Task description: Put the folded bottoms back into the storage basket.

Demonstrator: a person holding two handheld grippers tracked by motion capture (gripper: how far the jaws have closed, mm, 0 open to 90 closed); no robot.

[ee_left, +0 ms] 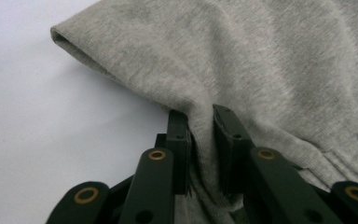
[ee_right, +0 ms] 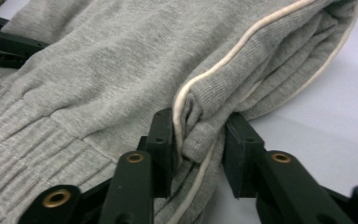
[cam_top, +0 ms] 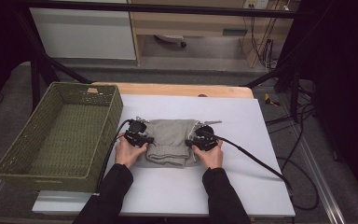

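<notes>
A folded grey knit garment (cam_top: 170, 135) with a cream piping line lies in the middle of the white table cover. My left gripper (cam_top: 142, 139) is at its left edge. In the left gripper view the jaws (ee_left: 201, 126) pinch a fold of the grey cloth (ee_left: 261, 56). My right gripper (cam_top: 193, 141) is at the garment's right edge. In the right gripper view its jaws (ee_right: 198, 133) squeeze a thick ribbed fold of the cloth (ee_right: 98, 60) beside the piping. The left gripper's black jaws (ee_right: 4, 46) show at the far edge of the cloth.
A deep green woven basket (cam_top: 9, 158) stands at the table's left side, close to my left forearm. The white table cover (cam_top: 242, 177) spreads around the garment. Black cables trail from both grippers; the right one runs off the table's right edge.
</notes>
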